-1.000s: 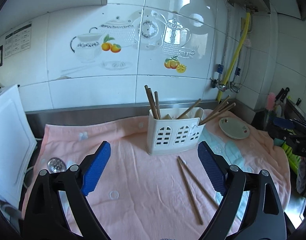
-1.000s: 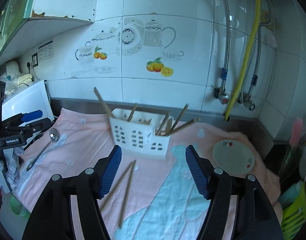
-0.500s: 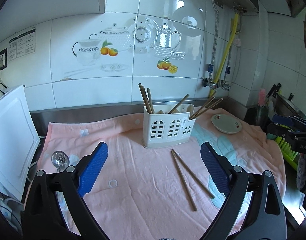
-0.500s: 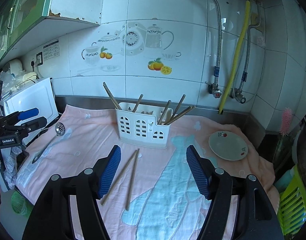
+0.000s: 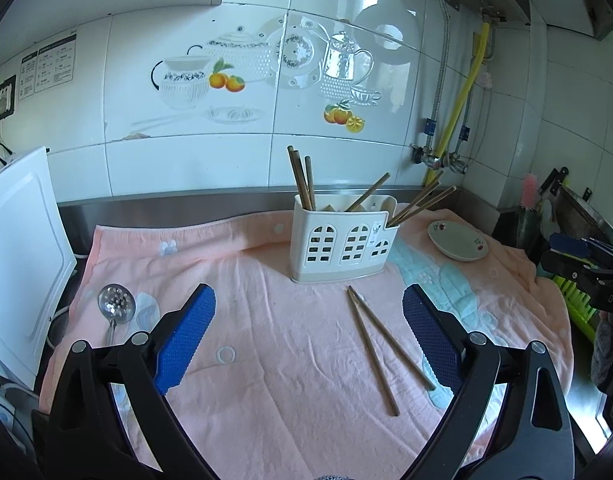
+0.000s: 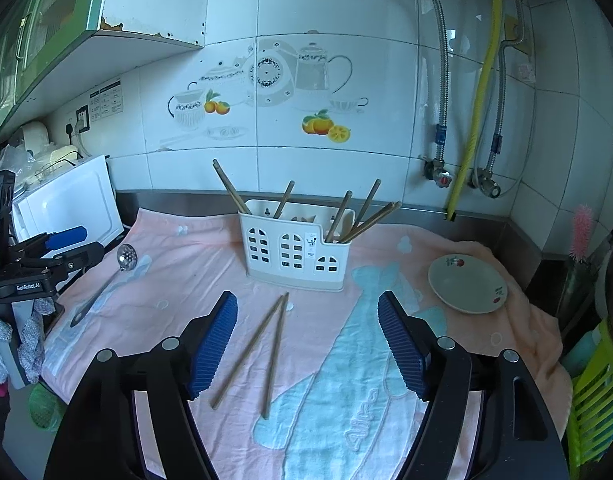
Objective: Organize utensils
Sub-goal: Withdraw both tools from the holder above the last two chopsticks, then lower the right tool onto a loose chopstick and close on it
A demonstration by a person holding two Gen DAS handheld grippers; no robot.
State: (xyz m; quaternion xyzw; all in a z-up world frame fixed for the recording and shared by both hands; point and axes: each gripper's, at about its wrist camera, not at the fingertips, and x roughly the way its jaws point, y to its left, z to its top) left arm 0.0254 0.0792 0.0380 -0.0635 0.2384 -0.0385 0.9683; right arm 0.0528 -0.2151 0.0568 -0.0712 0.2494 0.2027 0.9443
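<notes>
Two loose chopsticks (image 6: 262,354) lying crossed on pink towel (image 6: 194,256), just before white utensil holder (image 6: 296,254). Right gripper (image 6: 308,340) opening, holding nothing; left gripper (image 5: 308,338) gaping wide, likewise empty.

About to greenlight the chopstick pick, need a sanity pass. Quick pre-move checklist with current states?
1. Loose chopsticks lie flat on the towel, clear of other items: ok.
2. Right gripper holds nothing, jaws opening: ok.
3. Left gripper open, holds nothing: ok.
4. Holder upright, has room for more: ok for upright; free room cannot tell.
5. The pair lies between the right gripper's fingers in line of approach: not ok, it sits nearer the left finger.
6. Spoon and plate out of the path: ok.
</notes>
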